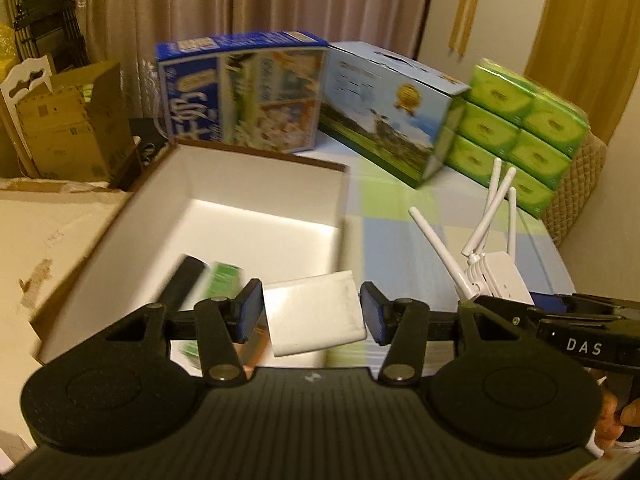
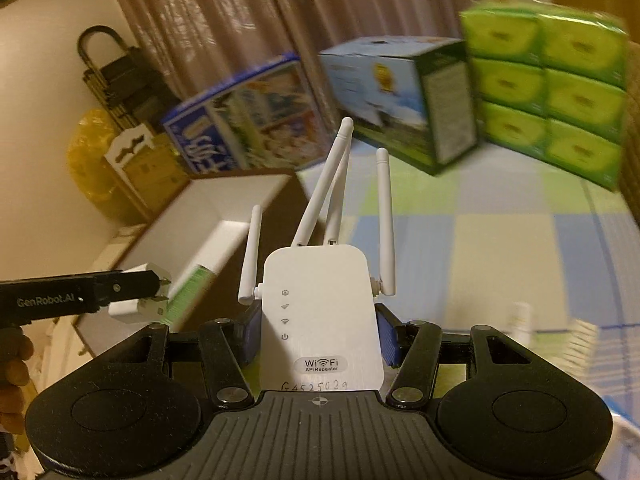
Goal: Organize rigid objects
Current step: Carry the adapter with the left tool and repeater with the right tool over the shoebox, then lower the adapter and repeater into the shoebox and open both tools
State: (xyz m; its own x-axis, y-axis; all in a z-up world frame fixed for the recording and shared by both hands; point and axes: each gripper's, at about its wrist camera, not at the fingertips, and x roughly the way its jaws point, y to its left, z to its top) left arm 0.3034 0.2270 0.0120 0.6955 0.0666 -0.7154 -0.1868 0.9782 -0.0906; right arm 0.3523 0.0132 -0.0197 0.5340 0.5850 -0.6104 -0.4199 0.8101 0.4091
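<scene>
Both grippers are clamped on loads beside the box [image 1: 256, 216], the left gripper [image 1: 312, 314] on a white adapter [image 1: 316, 312], the right gripper [image 2: 320, 334] on a repeater [image 2: 320, 320], probably to put them inside.

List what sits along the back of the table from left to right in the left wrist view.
Dark blue printed box → light blue carton with a gold seal → stack of green tissue packs.

A home bedroom: curtains [image 1: 248, 4], a patchwork-covered bed [image 1: 404, 216] (tissue packs [image 1: 520, 120] stacked on it), cardboard boxes [image 1: 68, 128].
</scene>
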